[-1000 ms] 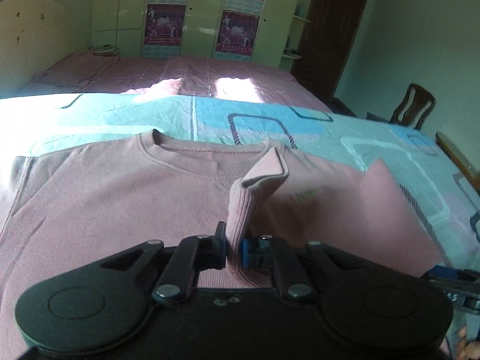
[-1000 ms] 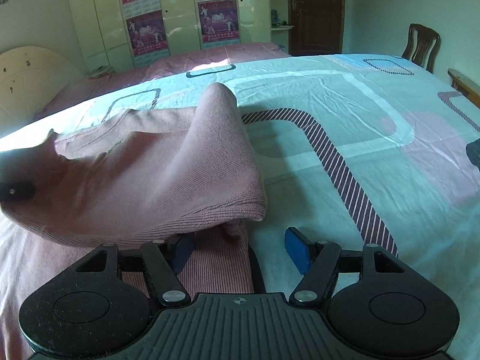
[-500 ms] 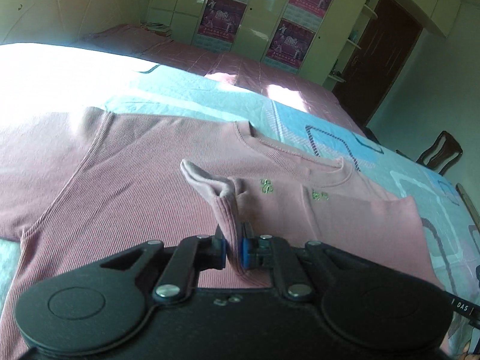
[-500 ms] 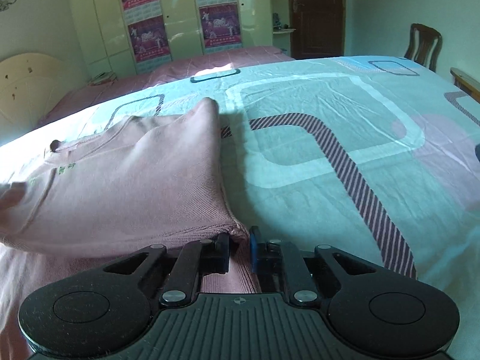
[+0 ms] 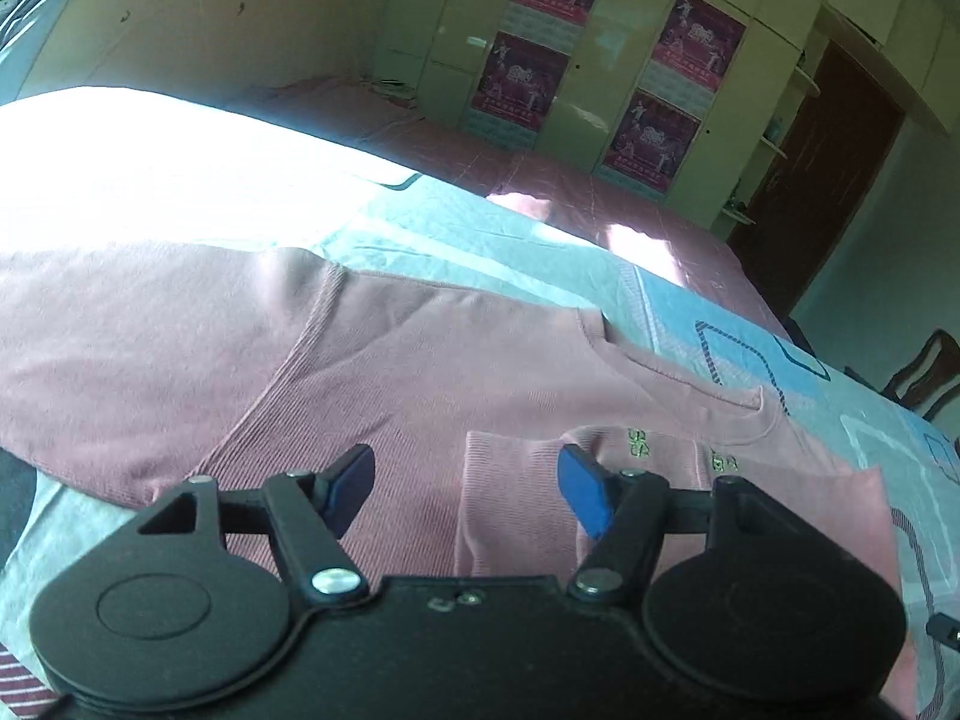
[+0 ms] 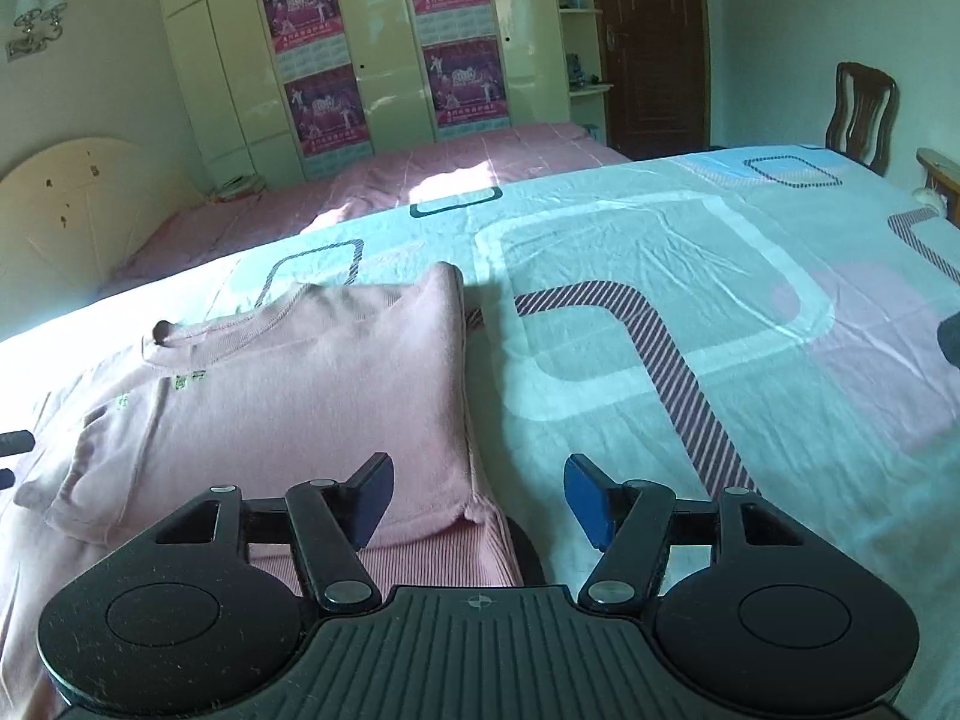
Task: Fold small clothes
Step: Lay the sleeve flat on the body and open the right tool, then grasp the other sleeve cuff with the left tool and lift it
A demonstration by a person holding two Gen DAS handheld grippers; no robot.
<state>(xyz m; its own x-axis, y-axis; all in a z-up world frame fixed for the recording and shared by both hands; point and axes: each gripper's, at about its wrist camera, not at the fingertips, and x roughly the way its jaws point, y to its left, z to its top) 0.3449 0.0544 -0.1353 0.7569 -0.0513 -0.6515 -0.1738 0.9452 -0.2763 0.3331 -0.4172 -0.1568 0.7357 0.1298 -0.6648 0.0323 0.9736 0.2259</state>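
Note:
A pink ribbed sweater lies flat on the patterned bedsheet, its right side folded inward over the body. The folded sleeve's cuff lies between the fingers of my left gripper, which is open and holds nothing. In the right wrist view the folded panel lies flat with a straight right edge. My right gripper is open and empty just above the sweater's lower right corner.
The light blue sheet with striped rounded squares stretches to the right. A second bed with a pink cover lies behind, then wardrobes with posters. A wooden chair stands at far right. The sweater's left sleeve lies spread out.
Both grippers carried the sweater's right side and sleeve leftward over the body, laid it flat, then opened and let go. The left gripper has also swung left.

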